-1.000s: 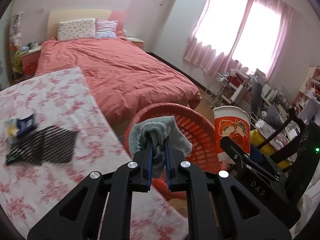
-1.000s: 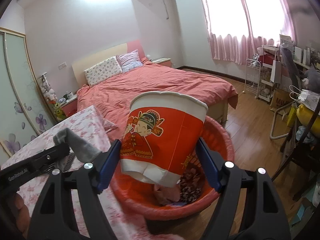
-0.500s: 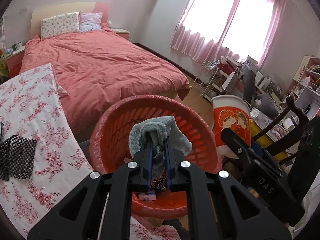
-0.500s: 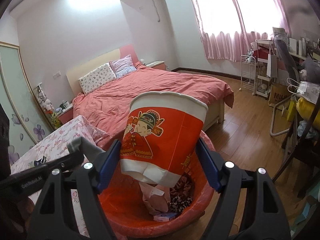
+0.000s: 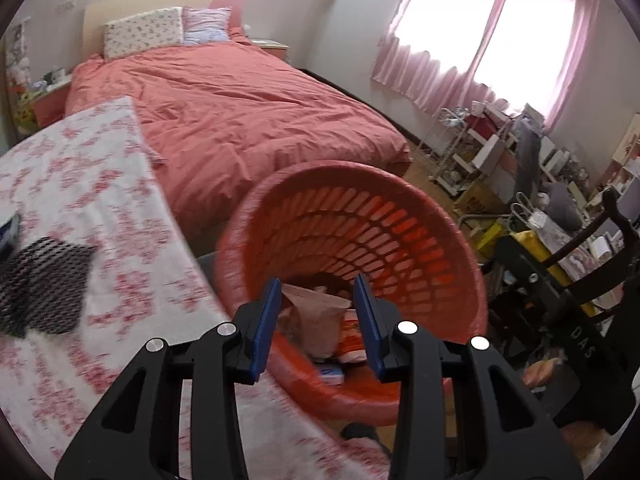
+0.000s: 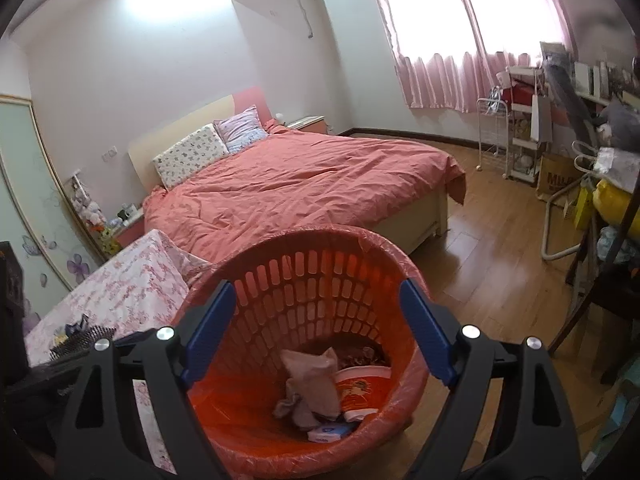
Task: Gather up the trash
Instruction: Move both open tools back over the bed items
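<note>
A red plastic basket [image 5: 404, 240] lined with a clear bag stands on the floor beside the flowered table; it also shows in the right wrist view [image 6: 320, 268]. Inside lie a red-and-white paper cup [image 6: 360, 392], a grey cloth [image 6: 310, 384], a small blue-and-white box [image 6: 328, 434] and other scraps. My left gripper [image 5: 318, 320] is open and empty above the basket's near rim. My right gripper [image 6: 316, 328] is open wide and empty above the basket.
The table with a pink flowered cloth [image 5: 80, 184] is at the left, with a black mesh piece [image 5: 40, 280] and a blue-and-white packet [image 5: 8, 234] on it. A bed with a red cover [image 6: 300, 188] lies behind. Cluttered shelves and a dark chair [image 5: 580, 280] stand at the right.
The left gripper opened and let go of the grey cloth; the right gripper opened and let go of the paper cup. Both now lie in the basket.
</note>
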Demonstrator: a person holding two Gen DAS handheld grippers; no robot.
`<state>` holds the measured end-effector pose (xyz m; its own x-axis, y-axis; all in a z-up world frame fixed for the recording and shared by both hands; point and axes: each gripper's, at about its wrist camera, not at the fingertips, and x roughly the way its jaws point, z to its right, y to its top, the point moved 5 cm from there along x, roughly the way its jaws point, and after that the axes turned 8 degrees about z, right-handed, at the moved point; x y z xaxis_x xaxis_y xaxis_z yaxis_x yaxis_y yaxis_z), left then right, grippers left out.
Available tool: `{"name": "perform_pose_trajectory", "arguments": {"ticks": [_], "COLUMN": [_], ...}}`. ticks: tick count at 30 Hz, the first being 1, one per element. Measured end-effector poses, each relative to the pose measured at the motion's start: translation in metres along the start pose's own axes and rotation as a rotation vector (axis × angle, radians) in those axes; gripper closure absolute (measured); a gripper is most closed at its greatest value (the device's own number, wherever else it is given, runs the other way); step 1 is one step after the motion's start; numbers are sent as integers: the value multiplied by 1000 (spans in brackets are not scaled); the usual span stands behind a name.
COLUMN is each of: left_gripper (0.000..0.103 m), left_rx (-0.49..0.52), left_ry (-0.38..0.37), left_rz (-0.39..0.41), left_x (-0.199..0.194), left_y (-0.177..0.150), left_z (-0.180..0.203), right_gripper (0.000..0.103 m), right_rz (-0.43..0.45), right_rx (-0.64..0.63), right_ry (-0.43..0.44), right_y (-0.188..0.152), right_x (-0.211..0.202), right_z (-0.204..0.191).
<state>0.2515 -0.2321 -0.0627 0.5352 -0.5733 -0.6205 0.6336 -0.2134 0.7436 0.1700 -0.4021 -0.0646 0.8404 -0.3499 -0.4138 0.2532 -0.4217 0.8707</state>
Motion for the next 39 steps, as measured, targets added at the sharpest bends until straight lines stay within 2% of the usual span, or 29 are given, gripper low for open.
{"name": "perform_pose_trajectory", "arguments": {"ticks": [7,14,18,24,29,35,39], "left_gripper": [54,45,41,40,40,37,37], "left_rx": [-14,-85,-139,-223,-266,-288,-304], "left_ry": [131,246,323,447,525,561,559], "left_rz": [41,74,101,135,166,178,182], "left_x": [-39,-78,-103,-146,-175,-195,-203], "left_y": [-5,-15,-23,-36,-46,-54,-56], "left_z": [-50,-113,-156,-224,-267,-296,-311], "right_gripper": [21,21,21,21,23,38,41], "right_rz": [-29,-47,-66,-99,-153,-239,-303], "right_rx": [-75,-170,-195,-253,-293,-312,-305], "right_ry": [21,88,142,264,332,341,318], "right_y": [-9,-22,-31,-51,-74,-99,-112], "right_x": [-7,-16,-20,-22,-15,12,37], "right_z": [-32,-90,-131,-215,-278,-346,-369]}}
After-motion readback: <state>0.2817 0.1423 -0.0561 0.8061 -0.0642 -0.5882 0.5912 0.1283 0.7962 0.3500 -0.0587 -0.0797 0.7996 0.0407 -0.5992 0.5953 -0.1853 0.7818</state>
